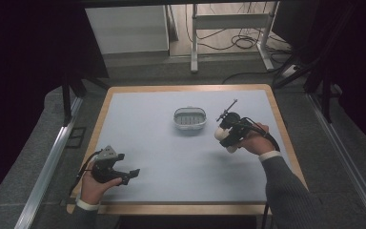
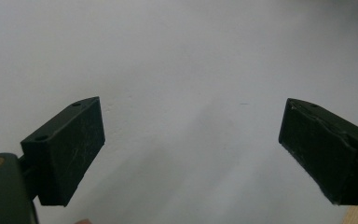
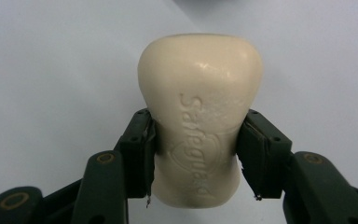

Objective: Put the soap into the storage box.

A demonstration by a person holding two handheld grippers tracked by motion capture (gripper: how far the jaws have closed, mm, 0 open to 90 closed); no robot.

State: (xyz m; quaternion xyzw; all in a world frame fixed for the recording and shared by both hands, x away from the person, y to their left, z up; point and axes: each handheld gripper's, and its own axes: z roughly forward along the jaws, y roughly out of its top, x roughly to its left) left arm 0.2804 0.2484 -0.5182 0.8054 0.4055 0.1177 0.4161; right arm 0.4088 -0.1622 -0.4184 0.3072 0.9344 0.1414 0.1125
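A cream bar of soap (image 3: 200, 116) with embossed lettering is clamped at its waist between the two black jaws of my right gripper (image 3: 195, 154), held off the pale mat. In the high view the soap (image 1: 220, 136) shows as a pale lump under my right gripper (image 1: 225, 139), just right of a small grey soap dish (image 1: 189, 119) with a ribbed floor. My left gripper (image 1: 132, 173) rests near the table's front left corner, and in the left gripper view its jaws (image 2: 191, 149) stand wide apart over bare mat.
A pale blue-grey mat (image 1: 162, 157) covers the wooden table (image 1: 181, 208). Beyond the far edge stand a white desk frame (image 1: 228, 28) and loose cables on the floor. Metal rails (image 1: 47, 162) run along both sides.
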